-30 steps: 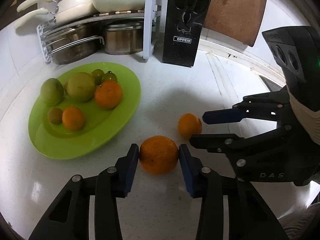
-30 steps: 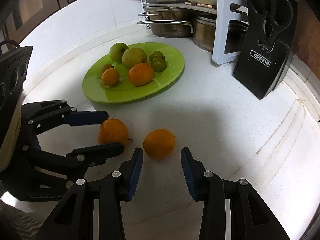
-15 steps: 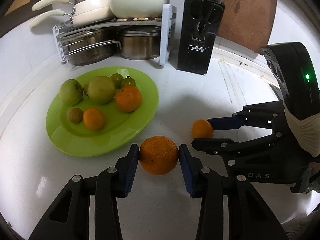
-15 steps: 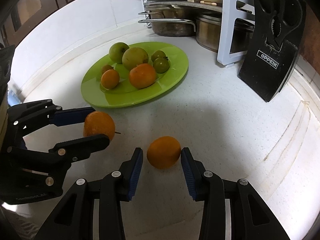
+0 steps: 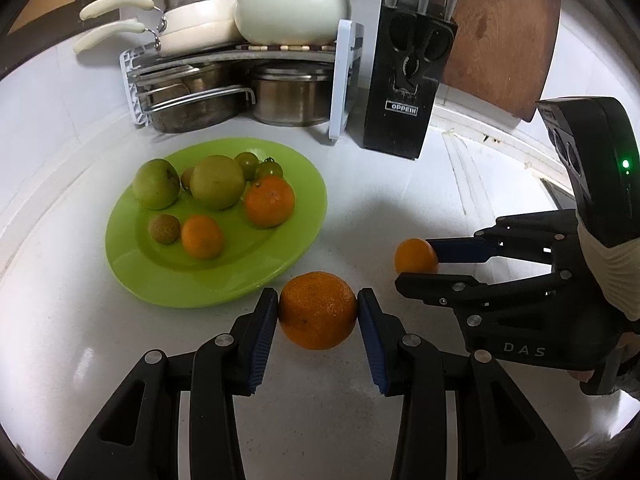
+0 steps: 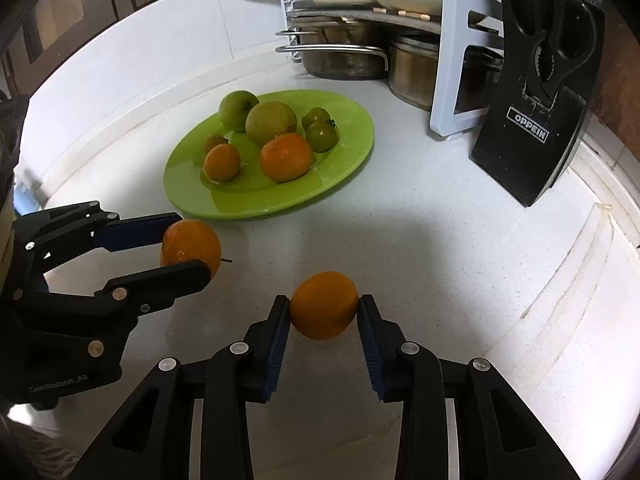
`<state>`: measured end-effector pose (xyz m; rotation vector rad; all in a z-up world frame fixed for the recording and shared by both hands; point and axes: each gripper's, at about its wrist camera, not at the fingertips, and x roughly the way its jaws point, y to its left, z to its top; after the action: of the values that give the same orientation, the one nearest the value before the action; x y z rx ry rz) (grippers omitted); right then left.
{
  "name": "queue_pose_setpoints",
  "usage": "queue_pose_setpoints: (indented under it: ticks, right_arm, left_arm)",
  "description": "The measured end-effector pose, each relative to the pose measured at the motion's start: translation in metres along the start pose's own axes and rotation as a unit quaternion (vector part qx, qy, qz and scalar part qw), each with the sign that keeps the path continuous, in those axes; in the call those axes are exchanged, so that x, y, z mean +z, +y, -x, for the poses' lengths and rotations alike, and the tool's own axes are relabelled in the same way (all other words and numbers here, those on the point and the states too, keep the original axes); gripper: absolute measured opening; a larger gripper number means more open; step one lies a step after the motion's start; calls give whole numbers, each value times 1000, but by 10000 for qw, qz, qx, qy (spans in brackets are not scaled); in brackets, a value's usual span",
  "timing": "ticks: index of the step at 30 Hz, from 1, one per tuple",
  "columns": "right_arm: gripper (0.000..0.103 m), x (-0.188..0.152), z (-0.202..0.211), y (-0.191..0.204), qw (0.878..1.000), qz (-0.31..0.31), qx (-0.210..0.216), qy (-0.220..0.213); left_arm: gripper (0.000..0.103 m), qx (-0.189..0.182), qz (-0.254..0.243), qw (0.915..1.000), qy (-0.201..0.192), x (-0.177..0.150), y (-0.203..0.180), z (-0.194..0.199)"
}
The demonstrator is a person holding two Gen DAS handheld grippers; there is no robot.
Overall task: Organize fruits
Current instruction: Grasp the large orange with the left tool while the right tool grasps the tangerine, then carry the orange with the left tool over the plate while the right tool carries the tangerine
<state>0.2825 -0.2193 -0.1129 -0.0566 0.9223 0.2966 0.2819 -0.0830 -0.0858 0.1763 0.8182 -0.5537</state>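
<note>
Since both belong on the green plate (image 5: 132, 276), we are clamping the left gripper (image 5: 317, 312) on the large orange (image 5: 317, 310); our right gripper (image 6: 323, 307), jaws just closing, is pinching the small orange (image 6: 323, 305).

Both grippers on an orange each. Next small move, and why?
Probably lift both. The left gripper pads press the larger orange; the right gripper, jaws just closing, clamps the smaller orange. The green plate lies ahead.

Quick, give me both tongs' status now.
Left tongs: shut on the larger orange.
Right tongs: just closed on the smaller orange.
</note>
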Motion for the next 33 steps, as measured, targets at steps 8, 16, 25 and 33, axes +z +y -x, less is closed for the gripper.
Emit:
queue_pose_setpoints:
  ticks: [8, 16, 25, 33]
  right_arm:
    - [36, 7, 17, 6, 9998, 7, -28, -218]
    - [36, 15, 30, 15, 9989, 72, -53, -452]
    - [36, 33, 39, 26, 9969, 133, -25, -780]
    - [36, 55, 43, 30, 9942, 107, -14, -1068]
  left_arm:
    - [41, 50, 52, 9997, -227, 4, 1, 17]
    - [41, 189, 147, 9987, -459, 8, 7, 34]
    - [41, 425, 221, 9957, -791, 18, 21, 51]
    - [41, 625, 306, 9919, -1063, 33, 36, 58]
